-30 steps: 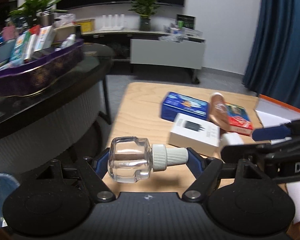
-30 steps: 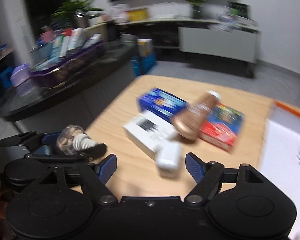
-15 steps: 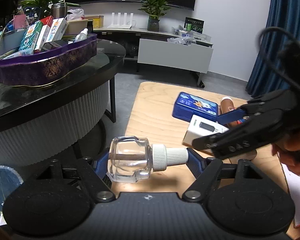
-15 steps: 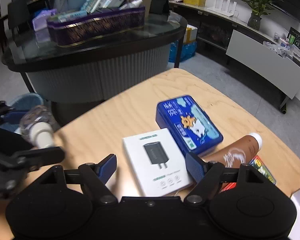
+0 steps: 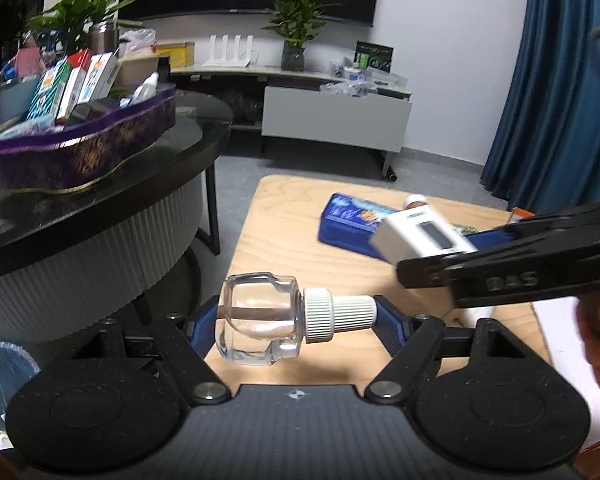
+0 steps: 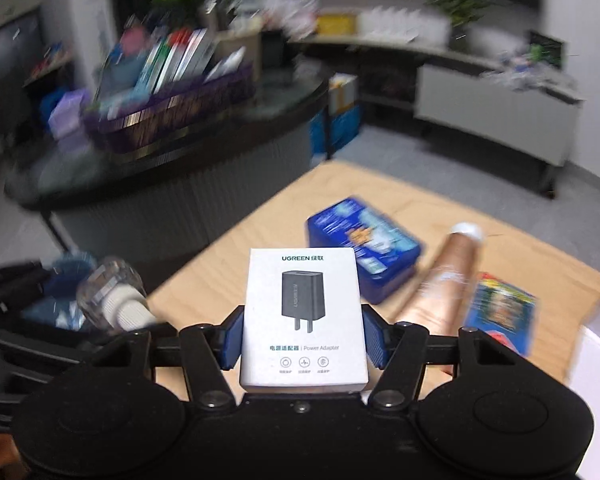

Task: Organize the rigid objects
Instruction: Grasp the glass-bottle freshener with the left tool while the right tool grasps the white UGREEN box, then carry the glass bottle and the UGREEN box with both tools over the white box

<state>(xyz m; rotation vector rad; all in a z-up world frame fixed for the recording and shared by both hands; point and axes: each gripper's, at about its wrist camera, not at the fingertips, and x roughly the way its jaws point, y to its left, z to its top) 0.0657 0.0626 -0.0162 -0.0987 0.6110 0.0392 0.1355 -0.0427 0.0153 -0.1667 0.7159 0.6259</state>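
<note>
- Gripping crosswise, the left gripper had the bottle pinched end to end, glass base on one pad, white cap on the other, lying level above the near edge of the table.
- That end-to-end hold looked sensible for a round body; squeezed on the sides, it could have rolled out.
- Over on the right, the right gripper had just been closing, and the box sat between its blue pads, both flanks pressed, printed face up toward the camera.
- From the left view the box hung clear of the wood, tilted, with the black fingers below it.
- Clamping across the narrow width made sense: flat card sides, broad pad contact, little chance of twisting.
- Left behind on the table: the tin, the tube just beside it, and a coloured pack by the tube.
- Beyond, on the dark glass table, the purple tray already stood packed with upright boxes, my guess for where both loads were headed.
- Both hands full, neither item set down; the sorting seemed around midway.
- Blur in the right view hinted at a fast swing, so a slipping box was the risk.
</note>
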